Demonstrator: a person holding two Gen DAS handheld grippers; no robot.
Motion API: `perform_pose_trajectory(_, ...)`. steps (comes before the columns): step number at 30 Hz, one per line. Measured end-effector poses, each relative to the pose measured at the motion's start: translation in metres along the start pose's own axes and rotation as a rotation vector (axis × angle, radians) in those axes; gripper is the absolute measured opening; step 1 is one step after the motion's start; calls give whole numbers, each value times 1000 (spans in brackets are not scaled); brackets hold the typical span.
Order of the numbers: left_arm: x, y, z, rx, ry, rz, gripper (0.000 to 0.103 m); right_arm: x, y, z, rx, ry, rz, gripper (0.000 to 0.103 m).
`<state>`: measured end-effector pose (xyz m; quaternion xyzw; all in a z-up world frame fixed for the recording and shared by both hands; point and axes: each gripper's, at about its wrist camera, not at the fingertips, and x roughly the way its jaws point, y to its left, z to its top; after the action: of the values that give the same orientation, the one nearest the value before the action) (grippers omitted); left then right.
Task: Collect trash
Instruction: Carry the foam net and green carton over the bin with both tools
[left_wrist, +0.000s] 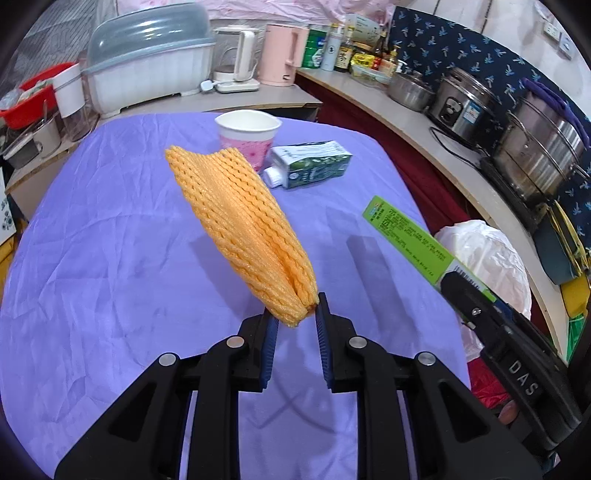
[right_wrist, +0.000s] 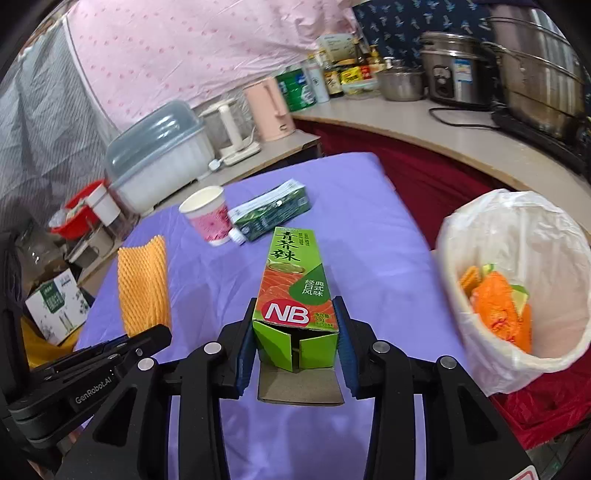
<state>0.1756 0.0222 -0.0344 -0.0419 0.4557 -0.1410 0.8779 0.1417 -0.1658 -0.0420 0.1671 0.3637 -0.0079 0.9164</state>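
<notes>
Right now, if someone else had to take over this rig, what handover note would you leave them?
Left gripper: shut on the orange foam net, lifted above the purple tablecloth.
Right gripper: shut on the green wasabi box, near end flaps open, also off the table.
Bin with white liner stands past the table's right edge; it already holds orange and green scraps.
Still on the cloth: the paper cup, upright, and the green-and-white carton lying on its side beside it.
Left to do: drop both held items in the bin, then fetch the cup and carton.
</notes>
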Motion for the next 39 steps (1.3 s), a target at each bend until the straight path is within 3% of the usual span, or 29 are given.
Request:
perform_pose_trajectory(9, -20, -57, -1, 95, -33, -47, 20, -61, -58, 8, 86, -103, -57, 37)
perform_pose_trajectory(20, -30, -151, -18, 286, -35, -143, 20, -115, -137, 4, 203, -175, -151, 37)
perform_pose_trajectory(28, -15, -220, -37, 423, -3, -191, 20, -133, -184, -7, 264, -189, -211, 37)
perform_pose_trajectory(39, 20, -268, -44, 496, 67, -240, 20, -129, -231, -19, 340, -176, -256, 37)
